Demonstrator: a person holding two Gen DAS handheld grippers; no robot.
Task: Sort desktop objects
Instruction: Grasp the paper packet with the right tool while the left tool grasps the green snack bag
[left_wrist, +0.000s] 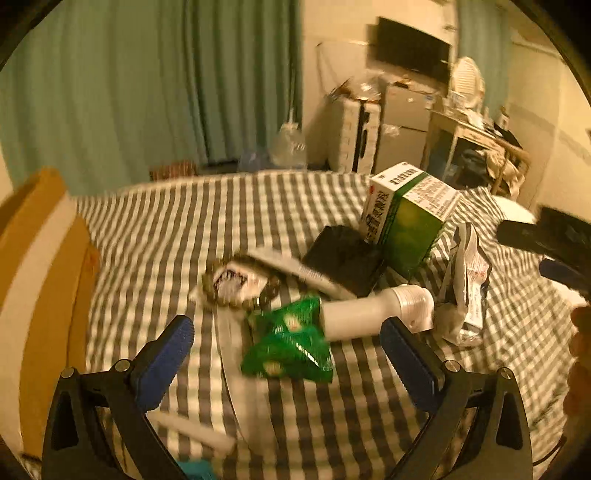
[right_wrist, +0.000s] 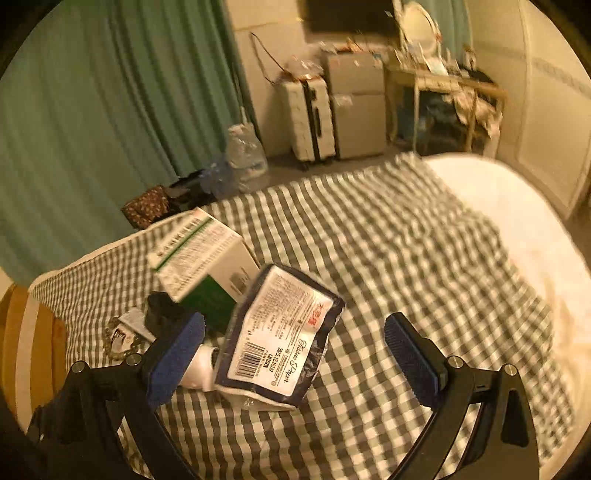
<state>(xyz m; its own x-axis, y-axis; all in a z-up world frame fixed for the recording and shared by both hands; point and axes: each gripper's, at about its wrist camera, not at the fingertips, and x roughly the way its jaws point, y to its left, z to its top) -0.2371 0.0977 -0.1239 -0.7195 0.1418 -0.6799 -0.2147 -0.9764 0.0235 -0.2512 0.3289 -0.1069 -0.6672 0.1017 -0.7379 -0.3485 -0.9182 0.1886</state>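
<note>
On the checked bedspread (left_wrist: 155, 236), nearest the left gripper (left_wrist: 288, 332), lies a crumpled green snack packet (left_wrist: 291, 339), framed between its two blue-padded fingers, which stand spread wide and hold nothing. At about one o'clock from the packet a white plastic bottle (left_wrist: 373, 310) lies on its side, its ribbed cap end close to the right-hand finger. At eleven o'clock sits a string of brown beads (left_wrist: 236, 280) ringed around a small printed card. Further on, at twelve to one o'clock, a black box (left_wrist: 343, 258) rests flat, with a white comb-like strip across its near edge. Behind it a green and white carton (left_wrist: 406, 214) stands tilted, touching the black box. At three o'clock of the bottle a pack of tissues (right_wrist: 277, 339) leans up; in the right wrist view it fills the space between the spread fingers of the right gripper (right_wrist: 295, 343), which grips nothing. Beyond the bed hang green curtains (left_wrist: 147, 92), with a pale suitcase (right_wrist: 306, 118) by the far wall.
</note>
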